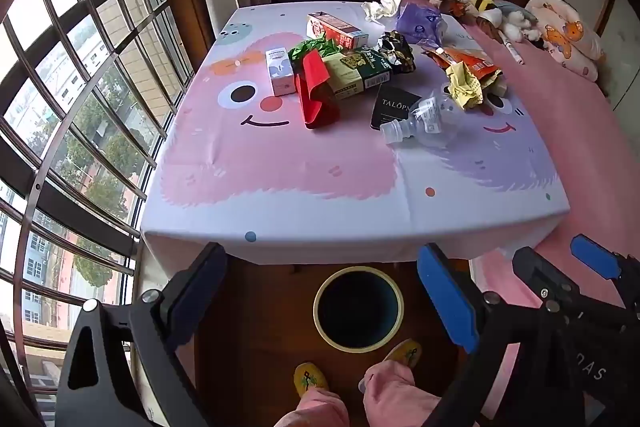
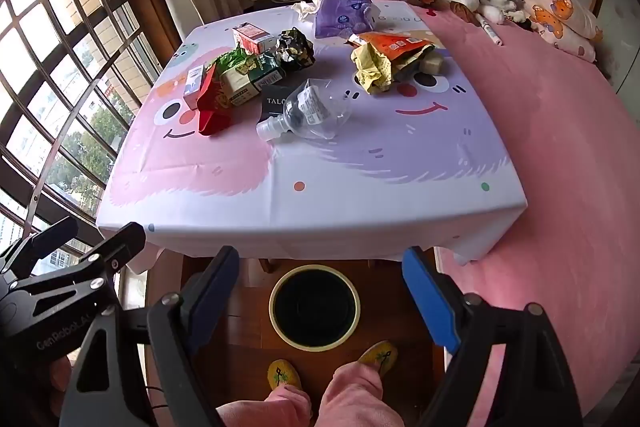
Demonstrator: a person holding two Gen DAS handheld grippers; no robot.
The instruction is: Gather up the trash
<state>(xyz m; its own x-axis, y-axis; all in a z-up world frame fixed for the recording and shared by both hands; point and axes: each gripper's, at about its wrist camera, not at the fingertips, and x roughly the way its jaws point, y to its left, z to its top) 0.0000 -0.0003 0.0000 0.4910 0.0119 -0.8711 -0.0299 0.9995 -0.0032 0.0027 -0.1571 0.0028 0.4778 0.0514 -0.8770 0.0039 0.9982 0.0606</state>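
While both jaws stand spread and empty, the left gripper and right gripper hang over the round dark bin with cream rim. Beyond the cloth-covered table's edge lies open smooth cloth, then the crumpled clear plastic bottle and glossy red wrapper among cartons farther off.

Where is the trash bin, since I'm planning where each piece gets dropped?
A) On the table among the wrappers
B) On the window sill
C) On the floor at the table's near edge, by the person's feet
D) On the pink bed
C: the round bin stands open on the wooden floor below the table edge, just ahead of the slippers.
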